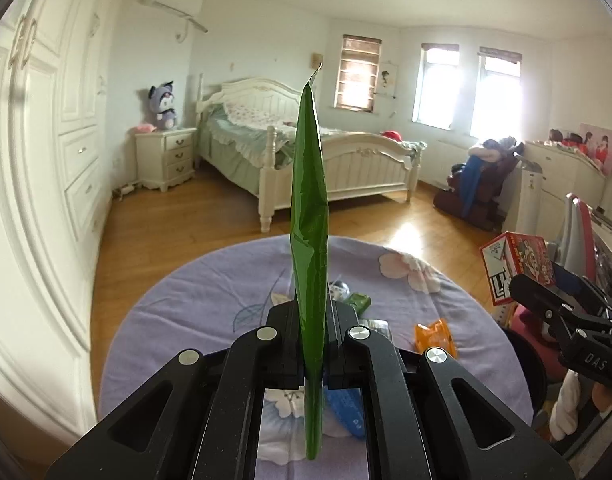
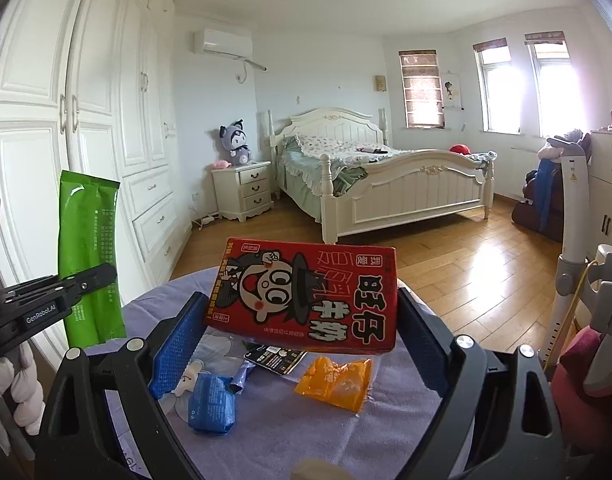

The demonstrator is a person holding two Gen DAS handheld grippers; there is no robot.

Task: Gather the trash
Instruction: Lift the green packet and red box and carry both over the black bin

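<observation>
A glossy green plastic sachet sits in the black left gripper; a red cardboard carton (cartoon face, white lettering) sits between the right gripper's blue pads, above lilac floral cloth.

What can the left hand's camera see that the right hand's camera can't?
Only the left wrist view shows the green wrapper edge-on, clamped in the left gripper, and a small green packet behind it. Only the right wrist view shows the red carton's cartoon face, held in the right gripper, and the wrapper's flat printed side. Both show the orange wrapper, the blue wrapper and the purple table.
</observation>
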